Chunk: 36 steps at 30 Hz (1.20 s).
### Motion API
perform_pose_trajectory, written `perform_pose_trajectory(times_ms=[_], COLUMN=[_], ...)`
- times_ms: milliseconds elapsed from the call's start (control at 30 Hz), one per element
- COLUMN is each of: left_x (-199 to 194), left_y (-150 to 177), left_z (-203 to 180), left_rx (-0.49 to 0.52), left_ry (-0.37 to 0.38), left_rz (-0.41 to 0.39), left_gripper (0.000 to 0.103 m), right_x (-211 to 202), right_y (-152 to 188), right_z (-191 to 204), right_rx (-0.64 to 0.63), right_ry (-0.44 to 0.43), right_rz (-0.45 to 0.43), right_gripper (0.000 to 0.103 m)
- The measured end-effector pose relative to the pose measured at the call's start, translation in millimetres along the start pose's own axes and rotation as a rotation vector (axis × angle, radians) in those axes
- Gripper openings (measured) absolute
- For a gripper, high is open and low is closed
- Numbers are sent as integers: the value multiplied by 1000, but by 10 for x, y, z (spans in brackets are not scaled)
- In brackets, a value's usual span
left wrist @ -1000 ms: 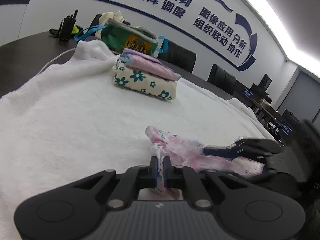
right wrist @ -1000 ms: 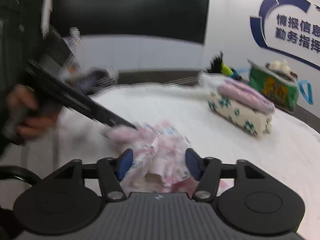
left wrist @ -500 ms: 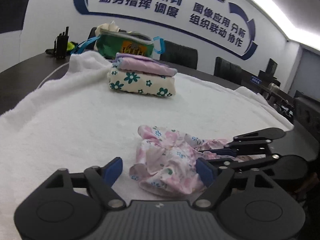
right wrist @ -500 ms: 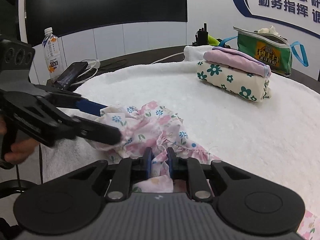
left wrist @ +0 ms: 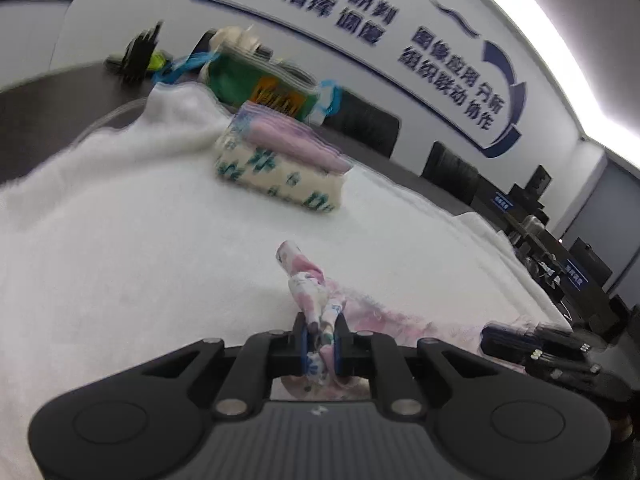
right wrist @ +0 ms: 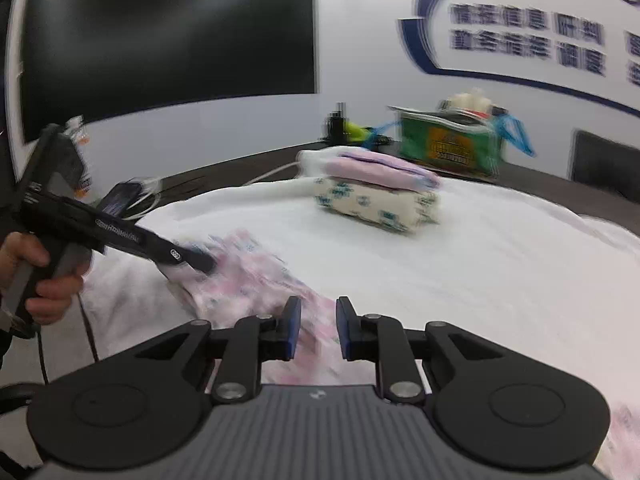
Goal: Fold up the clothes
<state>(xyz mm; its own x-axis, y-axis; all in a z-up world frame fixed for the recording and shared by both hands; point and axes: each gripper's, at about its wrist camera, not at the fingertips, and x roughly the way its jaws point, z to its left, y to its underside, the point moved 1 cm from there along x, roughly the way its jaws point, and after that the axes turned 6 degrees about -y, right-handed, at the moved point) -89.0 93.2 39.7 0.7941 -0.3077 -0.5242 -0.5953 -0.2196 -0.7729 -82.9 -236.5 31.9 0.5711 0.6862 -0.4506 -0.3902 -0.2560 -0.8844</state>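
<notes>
A pink floral garment (left wrist: 384,316) lies stretched across the white towel (left wrist: 120,260) between my two grippers. My left gripper (left wrist: 320,340) is closing, its pads pressed on a bunched end of the cloth. The right wrist view shows the left gripper (right wrist: 204,262) with its tip in the garment (right wrist: 256,276), a person's hand (right wrist: 44,280) on its handle. My right gripper (right wrist: 316,328) has the other end of the cloth between its jaws, which are opening slightly; the picture is blurred there. The right gripper (left wrist: 492,340) also shows at the left wrist view's right edge.
A folded stack (left wrist: 280,172) of flowered and lilac clothes sits farther back on the towel (right wrist: 500,280), also seen as the stack (right wrist: 380,200). Behind it stands a green bag (left wrist: 260,84). A phone (right wrist: 120,202) and a bottle (right wrist: 80,148) are at the left. Dark chairs (left wrist: 364,124) line the table.
My left gripper opened wide and then closed again on the garment's end. My right gripper swung to the right with the cloth, drawing the crumpled heap out into a long strip.
</notes>
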Motion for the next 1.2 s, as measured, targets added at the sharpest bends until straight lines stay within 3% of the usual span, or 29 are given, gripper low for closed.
perform_pose_trajectory(times_ms=[167,300,367,500,600,700,800,833,900,967,1033,1100,1200], left_x=[-5,73,167,624,1008,1081,804,648,324,151,250,591,1358], left_y=[-97,-84,-1,341,663,793,561,453,233,-16,-305,-540,-696], left_z=[-654,-1373,-1730,-2413,-2762,-2837,-2630,-2490,-2190,-1962,-1847,-1889,-2199], left_rx=[165,319,387,526,607,582,485,451,405,408,451,503,578], left_ry=[17,82,130,182,191,250,400,450,533,494,384,349,428], left_rz=[-66,-108,-104,-20,93,133,162,139,61,-15,-15,72,257], left_gripper=[10,10,10,10,14,35,55,68,82,83,83,82,82], right_x=[220,-50,-323,-1087,-1555,-1771,-1863,-1891,-1911,-1978,-2018,-2013,-2005], right_y=[295,359,362,518,719,868,985,1024,1095,1194,1281,1347,1439], right_z=[27,-29,-131,-508,-697,-725,-714,-713,-730,-732,-749,-790,-856], right_rx=[78,119,168,317,422,456,466,469,495,531,582,656,779], right_ry=[4,46,67,309,427,482,472,463,433,402,383,381,368], right_rz=[89,2,-68,-205,-276,-291,-287,-286,-287,-295,-296,-287,-277], right_gripper=[19,22,32,34,34,35,39,42,46,46,46,46,46])
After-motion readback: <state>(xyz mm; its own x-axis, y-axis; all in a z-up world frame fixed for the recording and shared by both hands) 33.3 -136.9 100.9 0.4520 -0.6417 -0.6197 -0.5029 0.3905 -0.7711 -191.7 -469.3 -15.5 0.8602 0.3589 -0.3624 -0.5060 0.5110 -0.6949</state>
